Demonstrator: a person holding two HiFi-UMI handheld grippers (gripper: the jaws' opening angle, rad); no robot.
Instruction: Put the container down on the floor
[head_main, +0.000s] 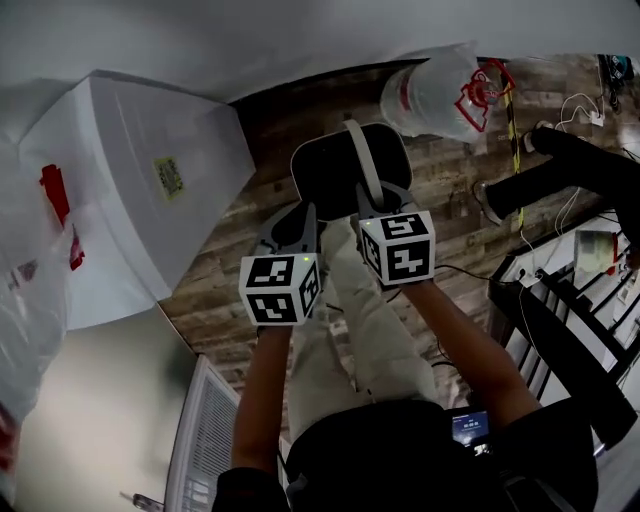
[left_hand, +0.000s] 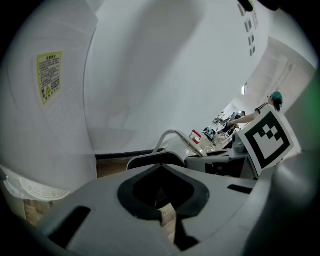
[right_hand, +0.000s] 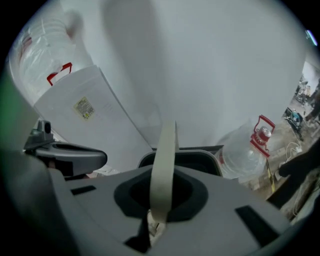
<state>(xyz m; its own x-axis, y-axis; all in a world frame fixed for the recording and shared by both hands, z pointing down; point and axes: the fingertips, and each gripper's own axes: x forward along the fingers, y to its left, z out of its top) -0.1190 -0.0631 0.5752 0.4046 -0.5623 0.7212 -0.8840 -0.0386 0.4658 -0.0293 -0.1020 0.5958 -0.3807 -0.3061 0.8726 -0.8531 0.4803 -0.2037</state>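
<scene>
Nearest to me, my beige trousers (head_main: 372, 330) show under both forearms. The marker cubes sit above my hands, the left cube (head_main: 281, 288) beside the right cube (head_main: 398, 247).

Left gripper (head_main: 297, 222): its fingers (left_hand: 125, 200) are pressed together. Their tips lie at the near left rim of the container (head_main: 330, 172). I cannot tell whether they pinch that rim.

Right gripper (head_main: 375, 197): the fingers (right_hand: 215, 200) are clamped on the container's pale handle (right_hand: 164, 165). The strap runs upright through the gap between them and arches over the container's mouth.

The container is black with a pale rim. It sits directly beyond both sets of fingertips, over the wooden plank floor (head_main: 445, 205). I cannot tell whether its base touches the floor.

To its left stands a white box-shaped unit (head_main: 120, 200) bearing a yellow label (head_main: 168, 177). To its right, near the wall, lies a large clear water jug (head_main: 438, 95) with a red handle. Further right, another person's dark-trousered legs (head_main: 560, 165) cross the floor.
</scene>
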